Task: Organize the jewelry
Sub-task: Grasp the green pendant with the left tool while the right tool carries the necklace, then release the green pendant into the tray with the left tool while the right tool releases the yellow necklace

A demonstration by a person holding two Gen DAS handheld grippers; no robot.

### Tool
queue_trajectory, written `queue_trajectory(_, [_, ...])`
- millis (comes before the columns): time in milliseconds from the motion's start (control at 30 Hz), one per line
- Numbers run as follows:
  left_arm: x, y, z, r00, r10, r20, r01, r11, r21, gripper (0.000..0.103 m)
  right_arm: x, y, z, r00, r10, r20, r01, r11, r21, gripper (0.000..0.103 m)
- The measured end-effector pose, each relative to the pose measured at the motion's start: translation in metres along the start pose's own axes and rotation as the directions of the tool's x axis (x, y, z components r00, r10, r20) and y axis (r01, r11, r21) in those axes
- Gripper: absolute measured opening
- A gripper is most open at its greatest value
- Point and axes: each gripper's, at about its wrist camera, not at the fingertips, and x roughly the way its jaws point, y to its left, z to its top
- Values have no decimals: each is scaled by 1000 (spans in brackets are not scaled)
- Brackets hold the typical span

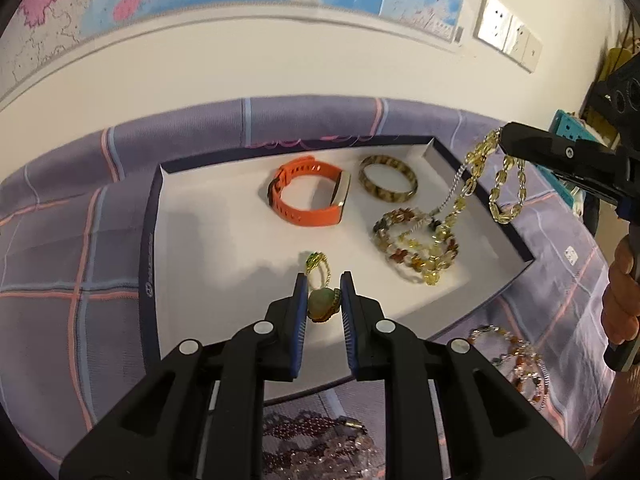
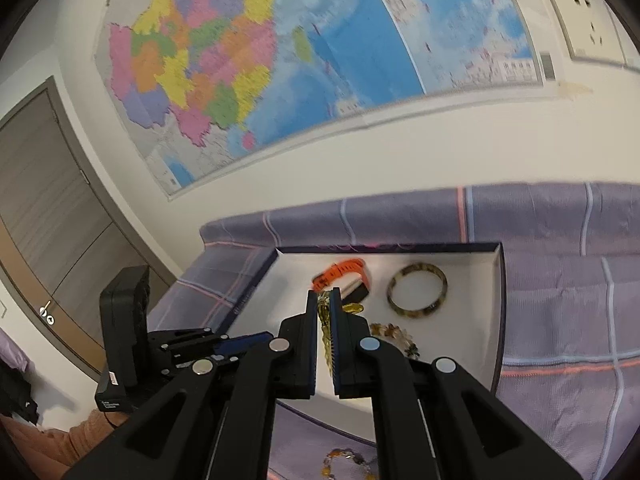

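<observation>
Left wrist view: the left gripper (image 1: 324, 294) is nipped shut on a green pendant (image 1: 322, 306) low over the white tray (image 1: 200, 240). Farther off, the right gripper (image 1: 505, 136) is clamped on a yellow bead necklace (image 1: 476, 168), part-dangling. I'd lower both gently and keep that strand off the mixed bead bracelet (image 1: 416, 240).

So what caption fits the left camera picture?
Left gripper holds a green pendant over the white tray; right gripper dangles a yellow bead strand.
</observation>
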Motion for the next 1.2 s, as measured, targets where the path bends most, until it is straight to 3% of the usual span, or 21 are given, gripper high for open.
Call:
queue_trajectory(367, [21,2,-3,998,10,-61,-10,1000,-3,17,31,-23,-16,995,-59,-83,62,997,36,4])
queue_trajectory(700, [29,-5,0,999,18,-49,-18,1000,12,18,44,-26,-27,987,-94,-132,99,995,31,8])
queue_trajectory(767, [27,-7,-2,999,11,-41,-10,1000,13,26,44,-26,-29,985,-108,-136,112,993,27,16])
queue_trajectory(833, [23,-7,-3,1000,16,-25,-16,1000,10,39,42,-27,-32,984,-118,-133,124,992,34,31])
queue_trajectory(1200, [-53,10,-17,989,26,144,-25,1000,-8,56,1,-3,-46,987,-129,-92,126,991,-33,46])
